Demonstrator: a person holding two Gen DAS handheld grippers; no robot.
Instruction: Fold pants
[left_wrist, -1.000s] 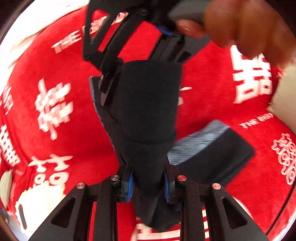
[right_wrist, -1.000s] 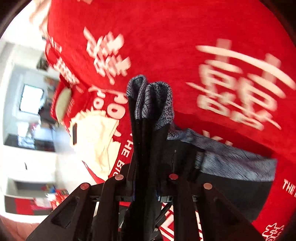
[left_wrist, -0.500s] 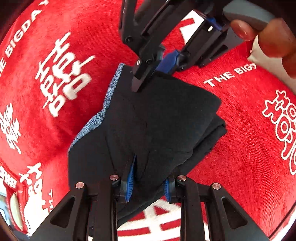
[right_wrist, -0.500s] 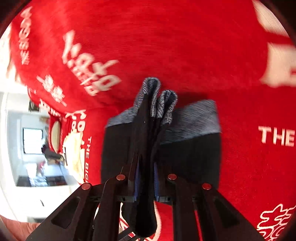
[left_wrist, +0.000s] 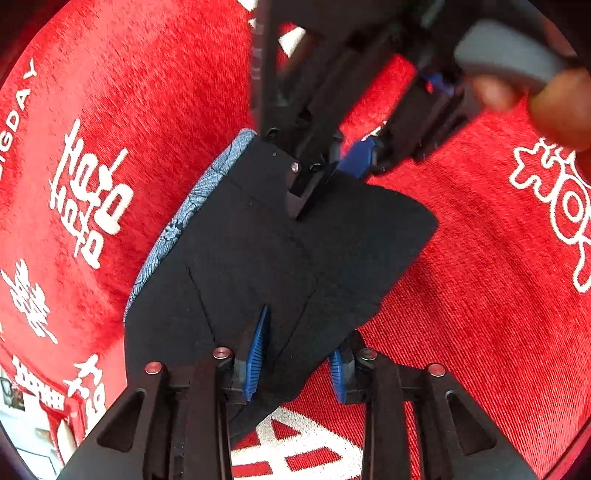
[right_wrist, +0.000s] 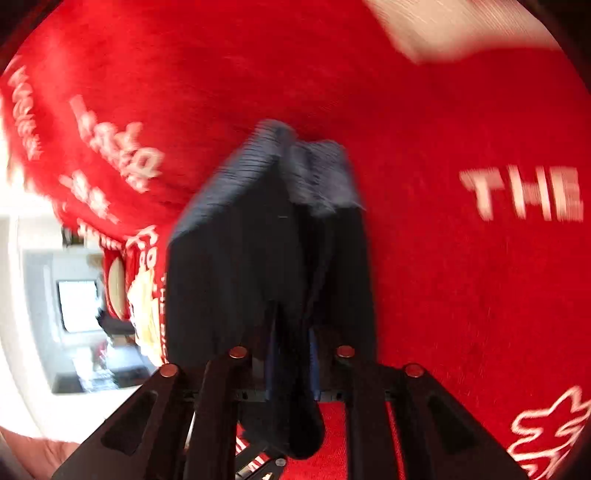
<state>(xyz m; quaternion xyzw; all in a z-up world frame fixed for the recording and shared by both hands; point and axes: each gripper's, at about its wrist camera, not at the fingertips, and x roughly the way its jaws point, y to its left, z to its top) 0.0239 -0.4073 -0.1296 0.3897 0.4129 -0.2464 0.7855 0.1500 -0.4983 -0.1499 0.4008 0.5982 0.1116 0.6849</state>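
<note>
The black pants (left_wrist: 280, 258) lie folded into a compact bundle on the red printed cloth (left_wrist: 480, 295), their blue-grey patterned waistband (left_wrist: 184, 214) showing along one edge. The left gripper (left_wrist: 295, 354) pinches the near edge of the bundle between its blue pads (left_wrist: 255, 350). The right gripper (right_wrist: 291, 369) clamps a bunched fold at the opposite side; in the left wrist view its fingers come down onto the far edge.

The main risk, as I judge it, is that the stacked layers slide apart. If one gripper lets go or pulls away before the other, the top fold could drag sideways and spring open. The bunched, raised fabric at the right gripper may also leave a wrinkle if pressed down as it is.

Both grippers face each other across the bundle, low over the cloth. A person's hand (left_wrist: 546, 99) grips the right tool's handle. The right wrist view is motion-blurred.
</note>
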